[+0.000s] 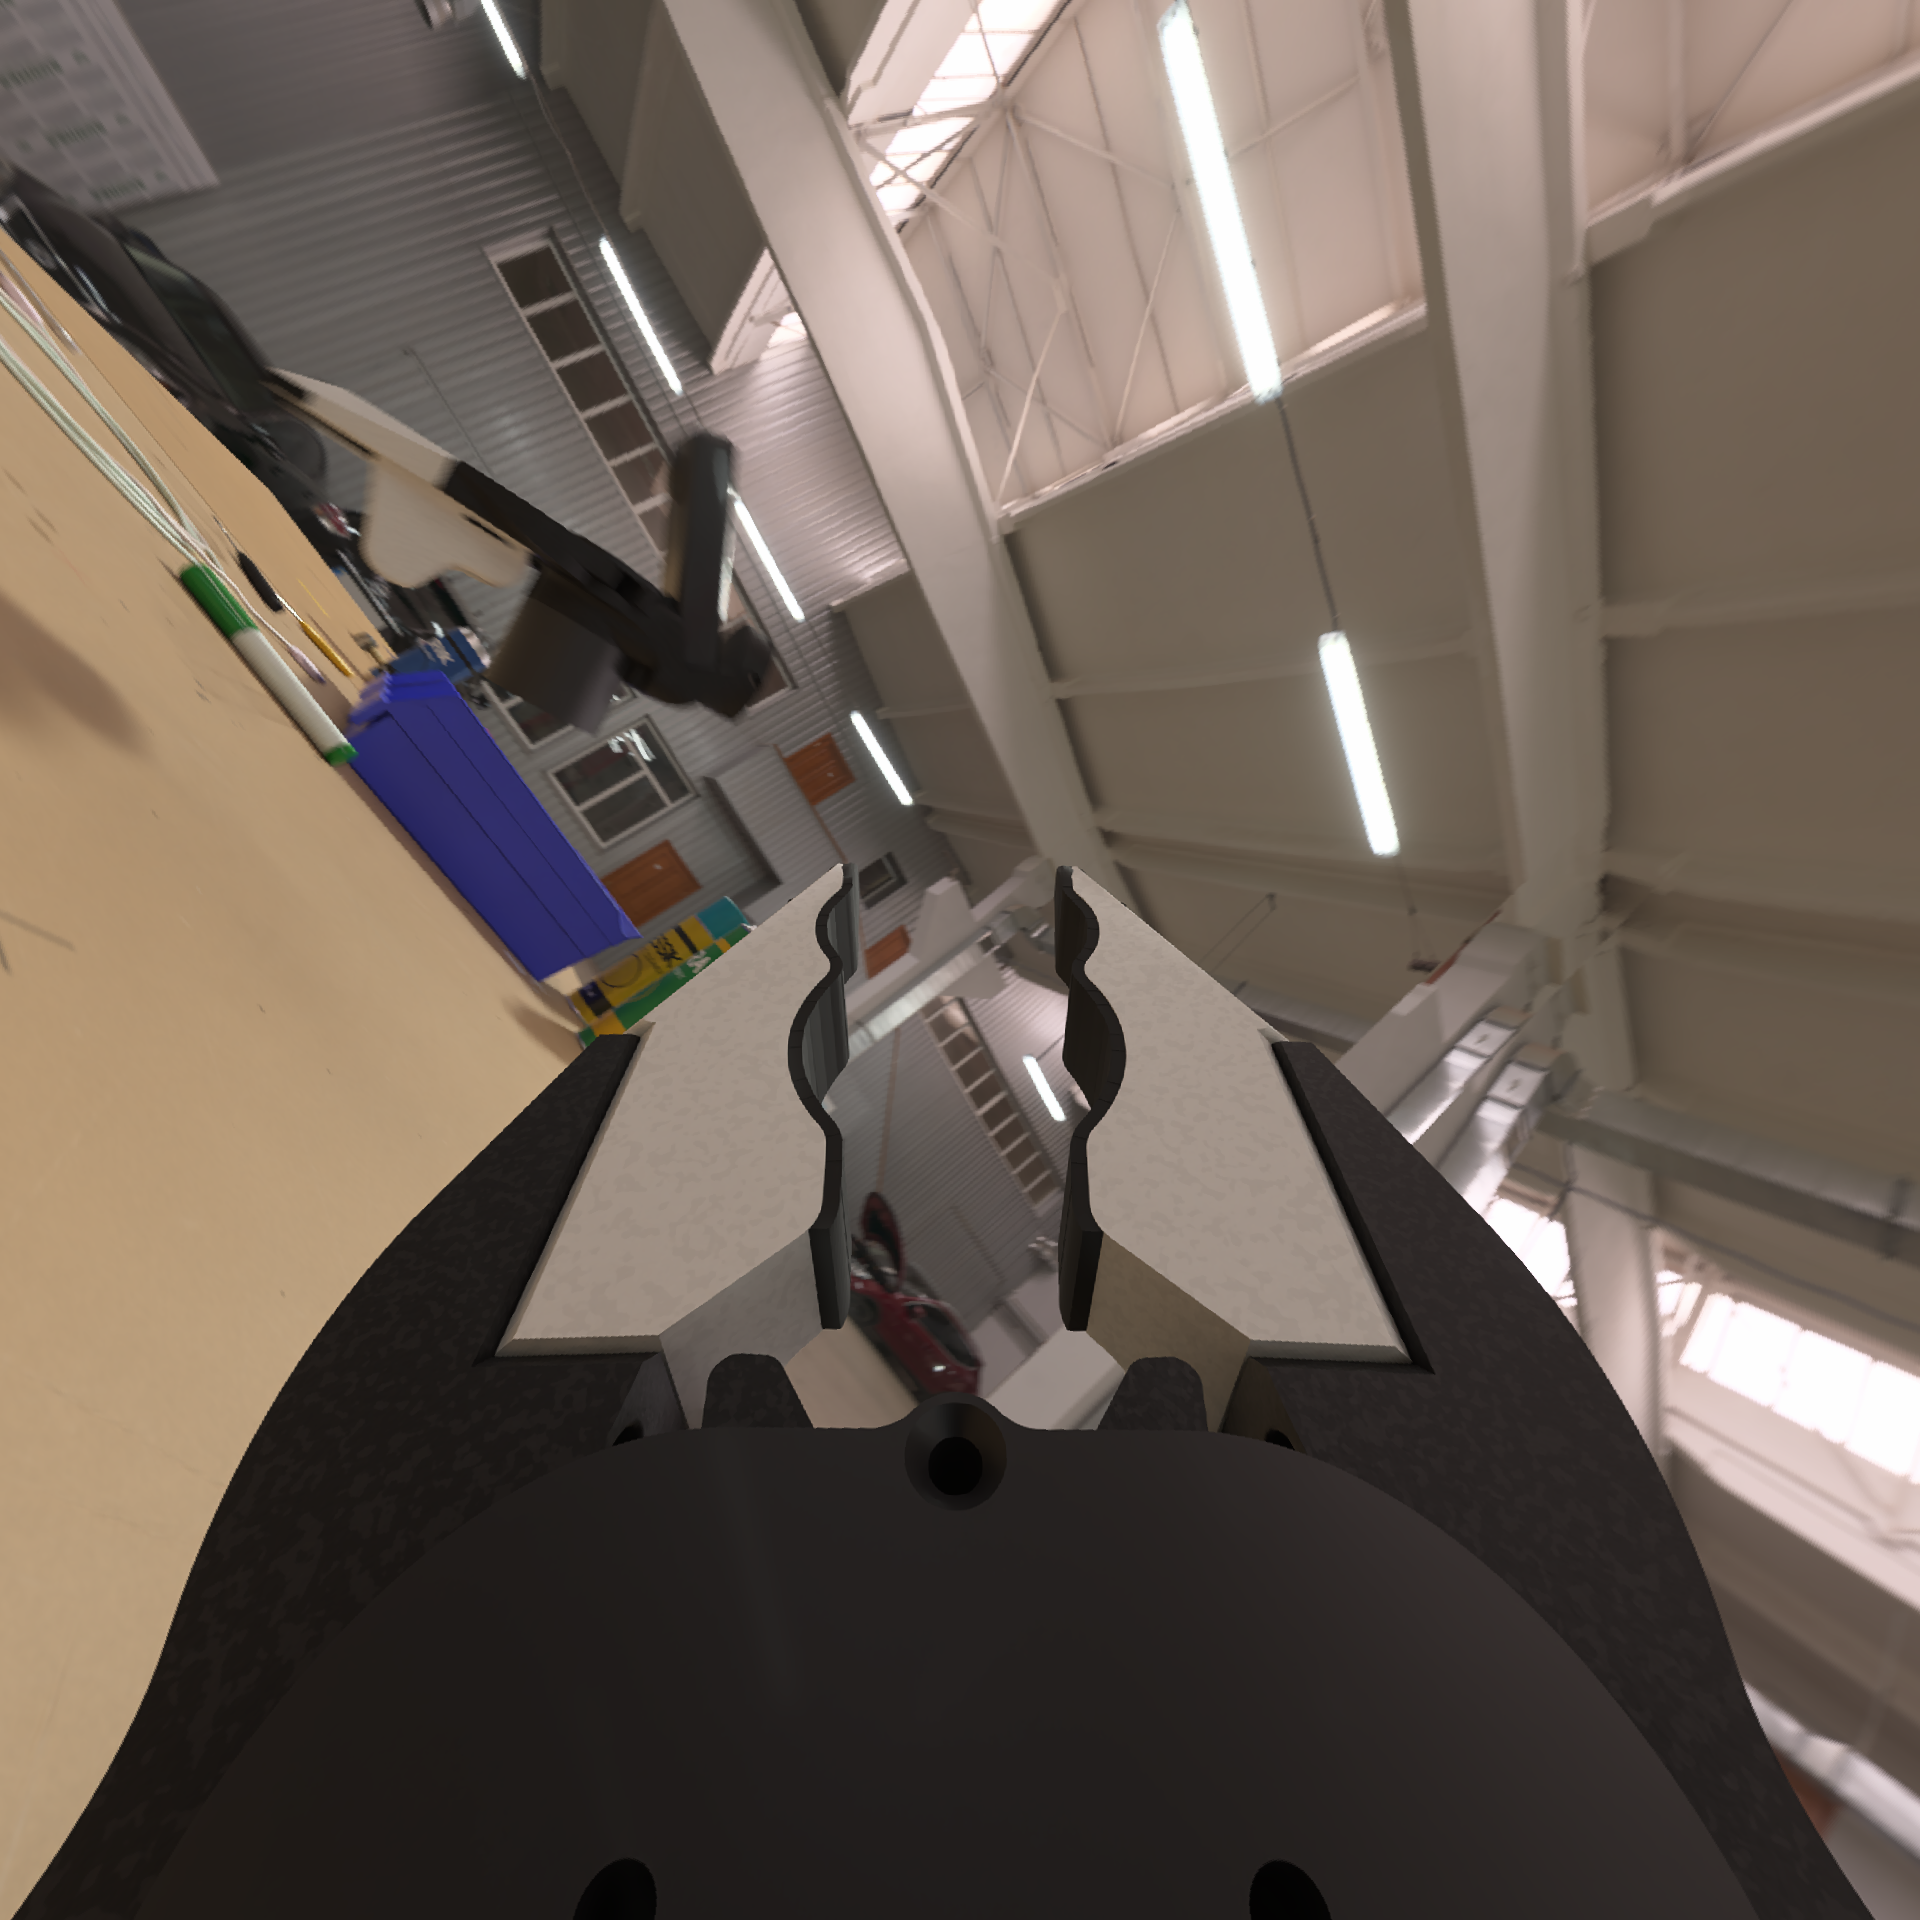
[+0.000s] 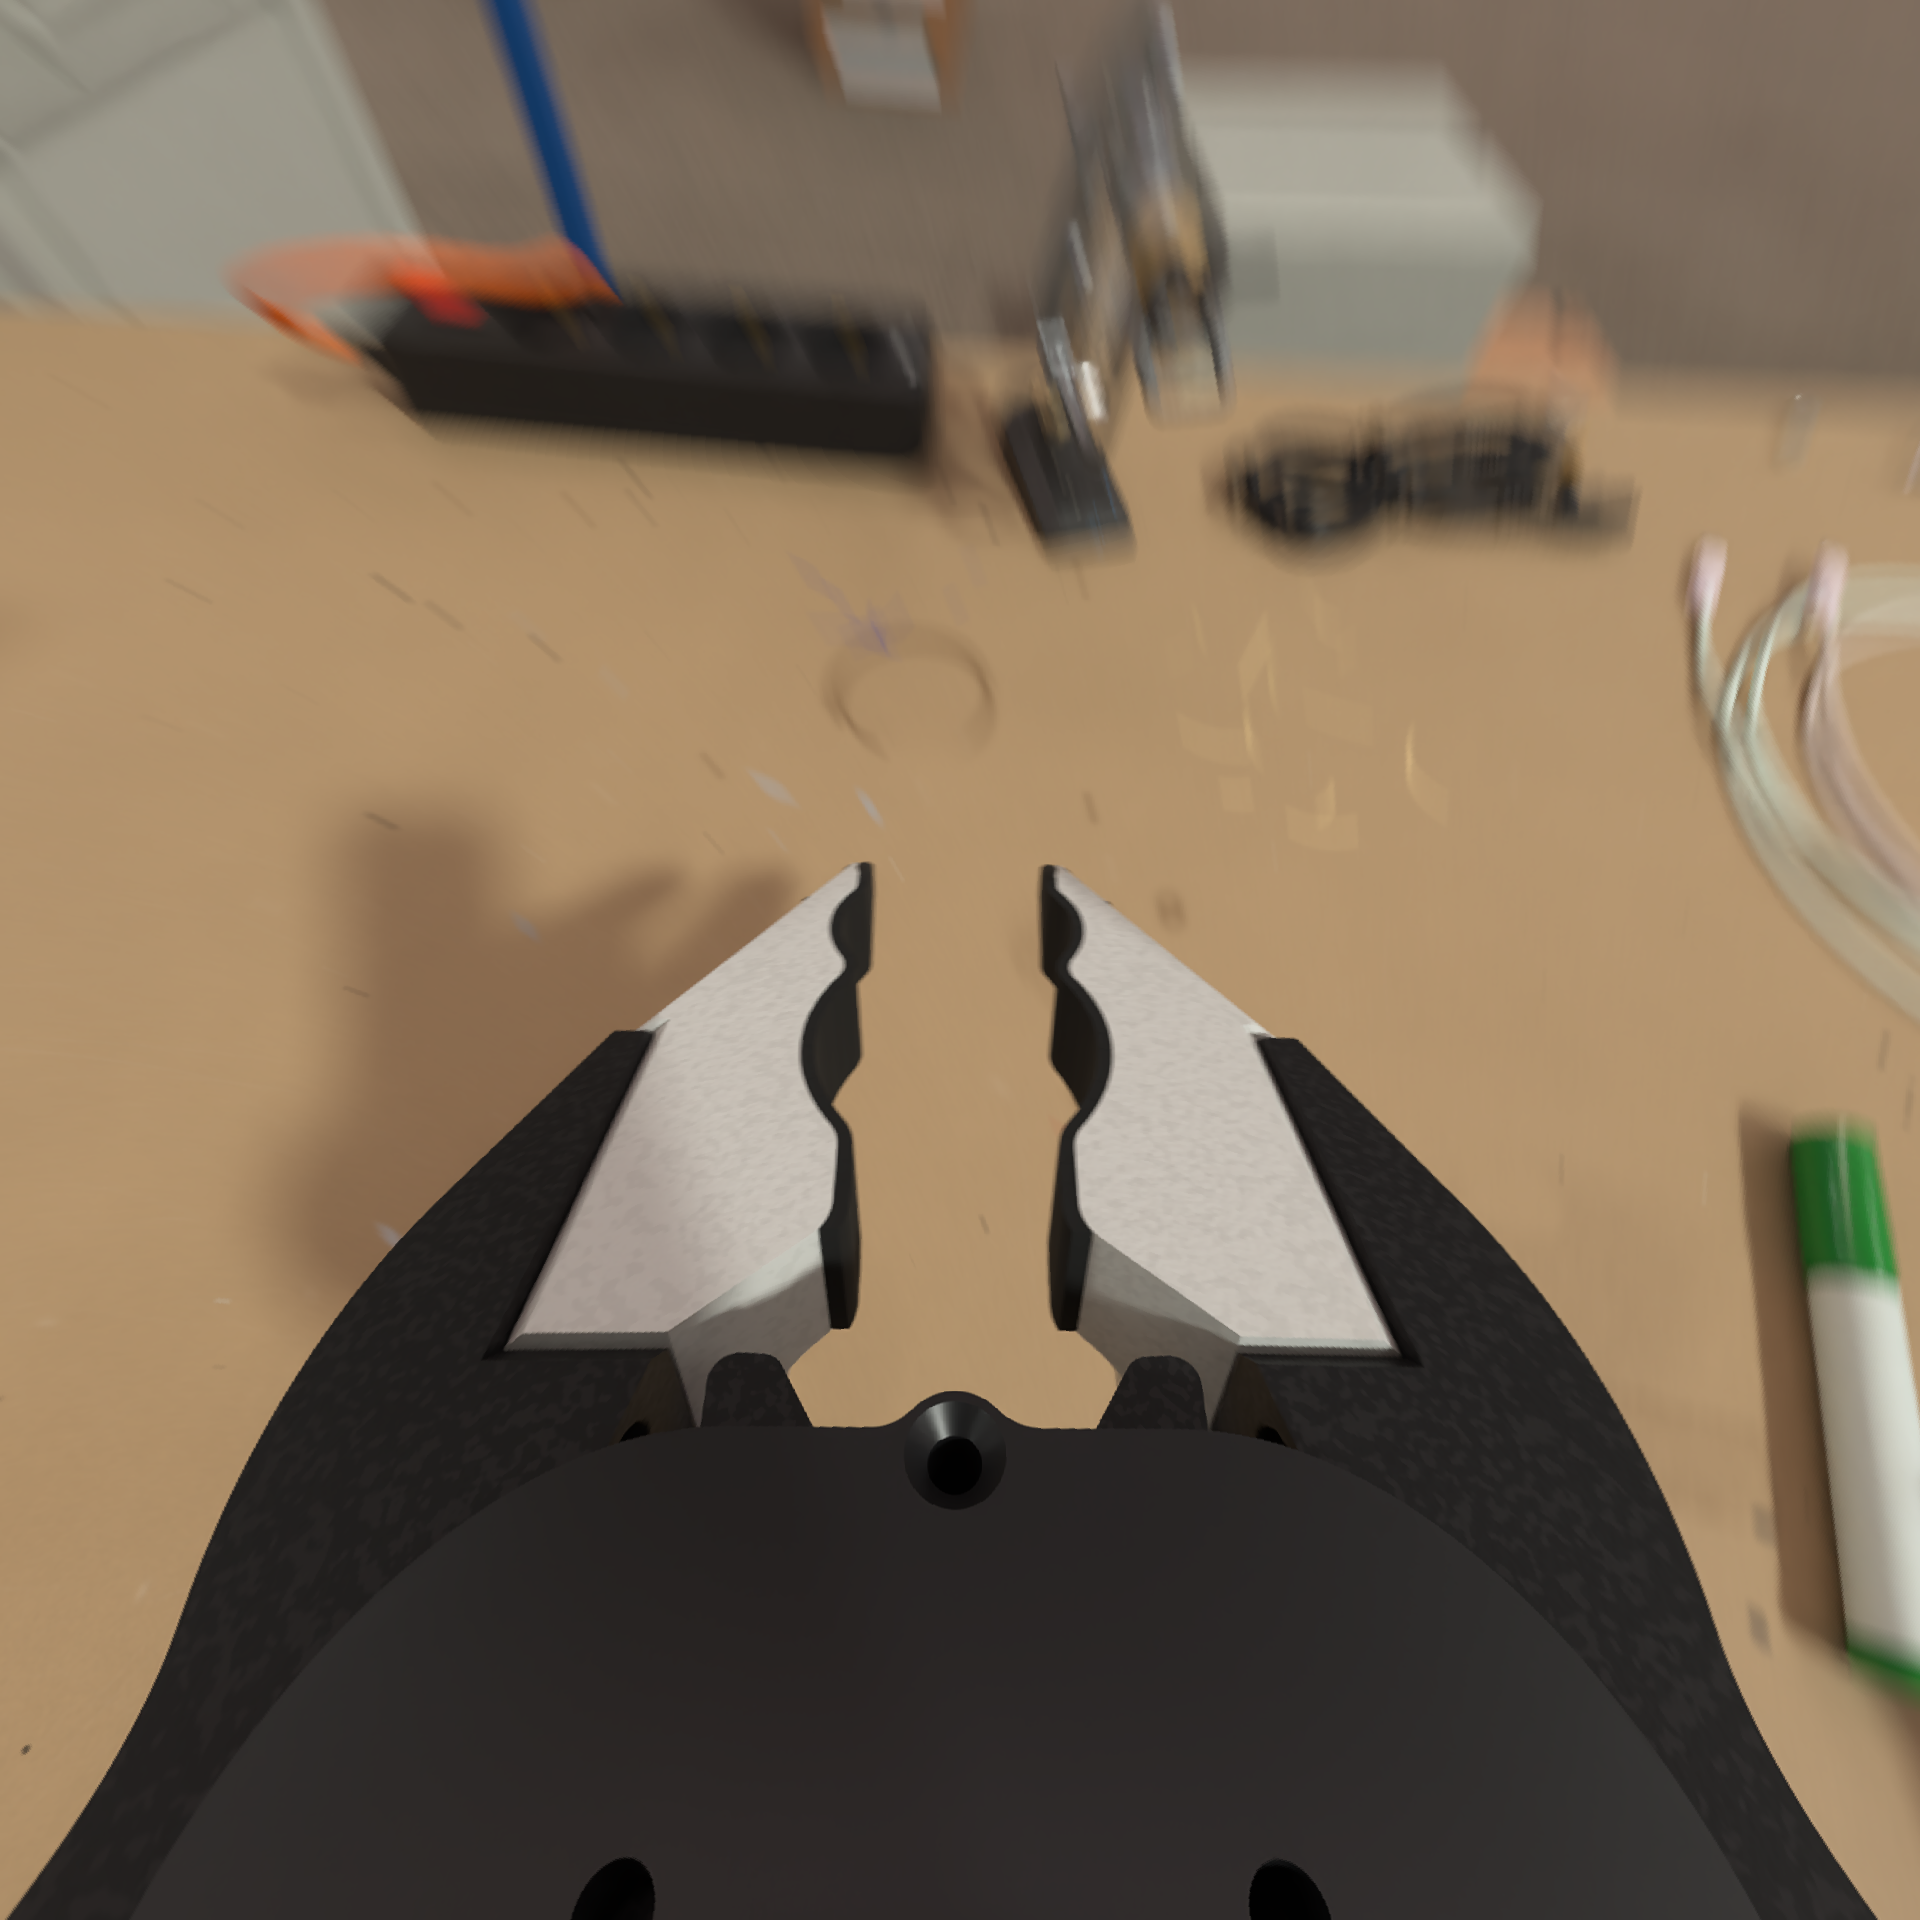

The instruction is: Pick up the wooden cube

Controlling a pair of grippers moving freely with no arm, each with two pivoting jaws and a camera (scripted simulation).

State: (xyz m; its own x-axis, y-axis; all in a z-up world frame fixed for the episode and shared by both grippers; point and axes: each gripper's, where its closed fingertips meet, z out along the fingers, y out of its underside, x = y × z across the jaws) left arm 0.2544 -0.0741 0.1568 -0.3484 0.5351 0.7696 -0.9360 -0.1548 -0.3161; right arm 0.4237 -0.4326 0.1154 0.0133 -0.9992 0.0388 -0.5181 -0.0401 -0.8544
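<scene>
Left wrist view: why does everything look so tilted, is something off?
Yes. The left claw points up toward the ceiling, so the table slants along the left edge. Its jaws are open and empty, and no wooden cube shows in either view.

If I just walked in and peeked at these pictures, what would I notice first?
Probably the right gripper, open and empty over the tan table, with a green-and-white marker lying to its right. In the left wrist view the left gripper, also open, is tipped up toward the ceiling lights, beside a bright blue box on the table. No wooden cube shows in either view.
</scene>
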